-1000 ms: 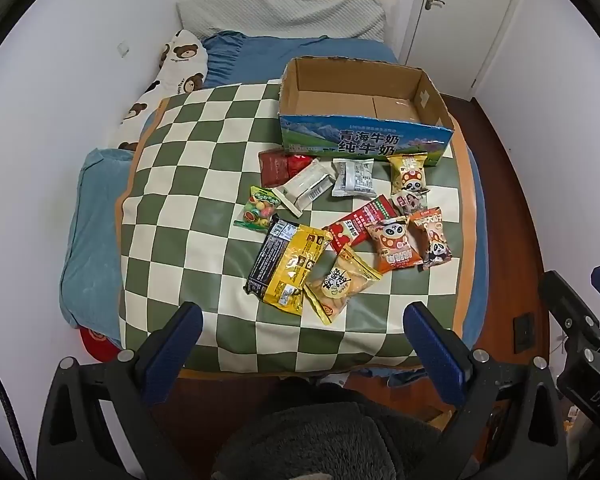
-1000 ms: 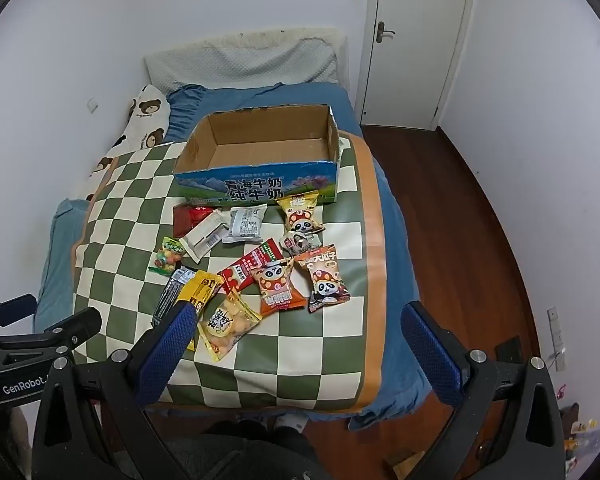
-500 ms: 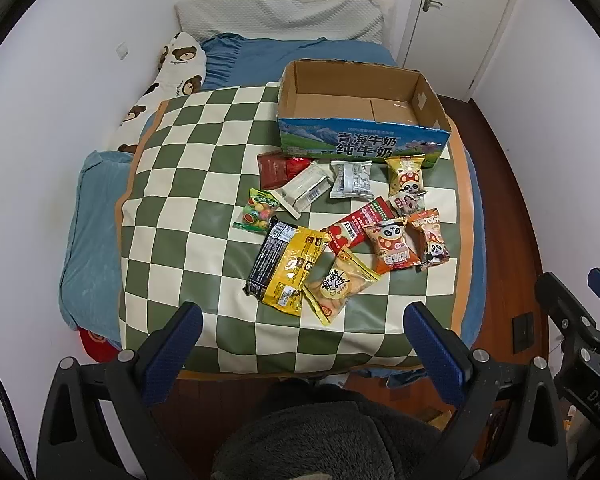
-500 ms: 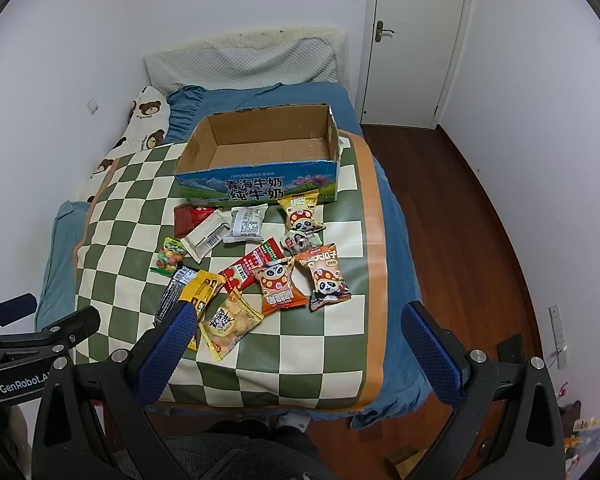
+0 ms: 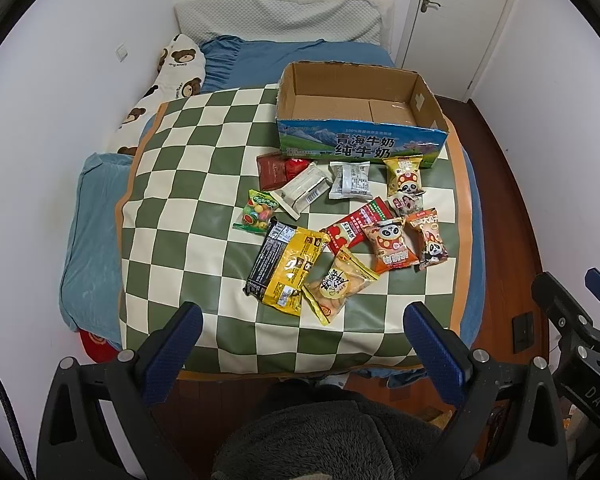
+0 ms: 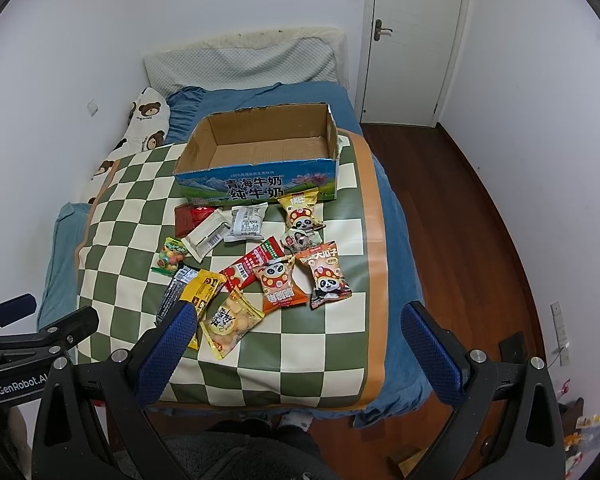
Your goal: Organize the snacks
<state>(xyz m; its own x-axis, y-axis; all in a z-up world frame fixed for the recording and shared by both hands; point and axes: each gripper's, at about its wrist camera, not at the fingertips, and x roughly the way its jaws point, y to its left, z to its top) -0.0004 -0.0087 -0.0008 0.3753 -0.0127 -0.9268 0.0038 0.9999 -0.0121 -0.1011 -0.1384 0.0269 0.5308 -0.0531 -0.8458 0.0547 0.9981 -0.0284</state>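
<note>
1. The snacks lie in a loose scatter on the checkered mat (image 5: 188,184), just near of the open cardboard box (image 5: 360,120), which sits at the mat's far right. The box is empty inside, so none of the sorting looks done yet; it is probably meant as the container.
2. Nearest the grippers lie the yellow-and-black pack (image 5: 286,266) and the cracker bag (image 5: 338,282), which overlaps its right edge. A red flat pack (image 5: 356,226) sits just far of them, with the orange panda bag (image 5: 392,246) lying over its near right corner.
3. Against the box front rest a dark red pouch (image 5: 274,168), a white bar wrapper (image 5: 302,192), a grey sachet (image 5: 350,180) and a yellow panda bag (image 5: 404,172). The candy bag (image 5: 256,214) lies furthest left.
4. The left gripper (image 5: 300,348) hovers above the mat's near edge, fingers spread wide and empty, aimed at the middle of the pile.
5. The right gripper (image 6: 296,344) is held level beside it, to the right, likewise released with nothing between its fingers. In its view the left blue finger (image 6: 168,344) overlaps the yellow-and-black pack, though well above it.
6. Both sit back and high, a posture that suits surveying before choosing a first pick.
</note>
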